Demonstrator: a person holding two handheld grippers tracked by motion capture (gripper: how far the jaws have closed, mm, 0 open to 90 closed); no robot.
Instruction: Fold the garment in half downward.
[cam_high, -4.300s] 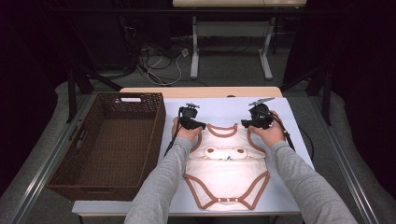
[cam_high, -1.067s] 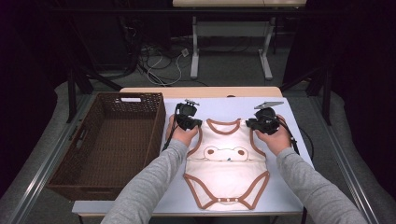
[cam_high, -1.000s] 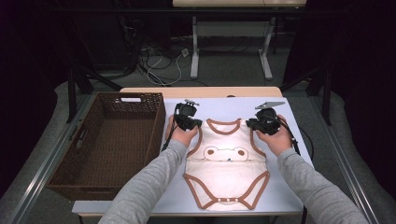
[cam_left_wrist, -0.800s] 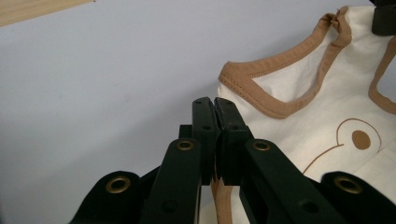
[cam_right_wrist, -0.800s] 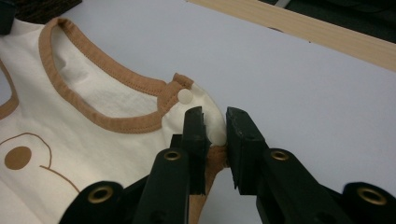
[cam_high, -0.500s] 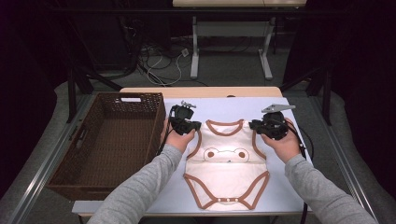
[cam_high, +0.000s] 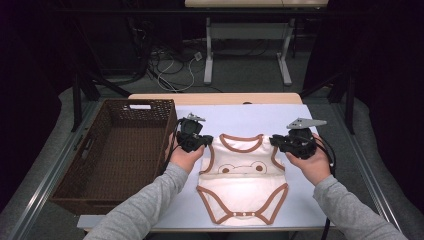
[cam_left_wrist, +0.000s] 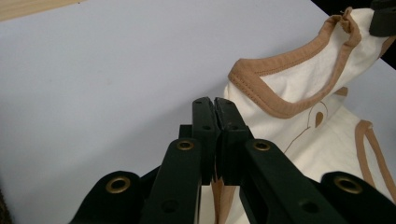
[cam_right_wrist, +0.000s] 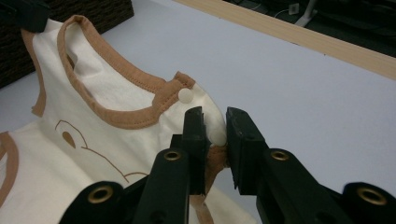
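Note:
A cream baby bodysuit (cam_high: 242, 175) with brown trim and a printed face lies on the pale blue table (cam_high: 250, 117). My left gripper (cam_high: 204, 142) is shut on its left shoulder strap, the trim showing under the closed jaws (cam_left_wrist: 215, 105). My right gripper (cam_high: 275, 142) is shut on the right shoulder flap; cream fabric with a white snap sits between its jaws (cam_right_wrist: 215, 126). The neckline (cam_left_wrist: 280, 100) is raised off the table and stretched between the two grippers. The bodysuit's lower half rests flat, toward the near edge.
A dark brown wicker basket (cam_high: 169, 131) stands at the left of the table, close to my left hand. A wooden strip (cam_high: 215, 98) runs along the table's far edge. Cables and table legs lie on the floor beyond.
Both grippers have moved apart and slightly toward the person, pulling the bodysuit's shoulders outward and drawing the neckline taut.

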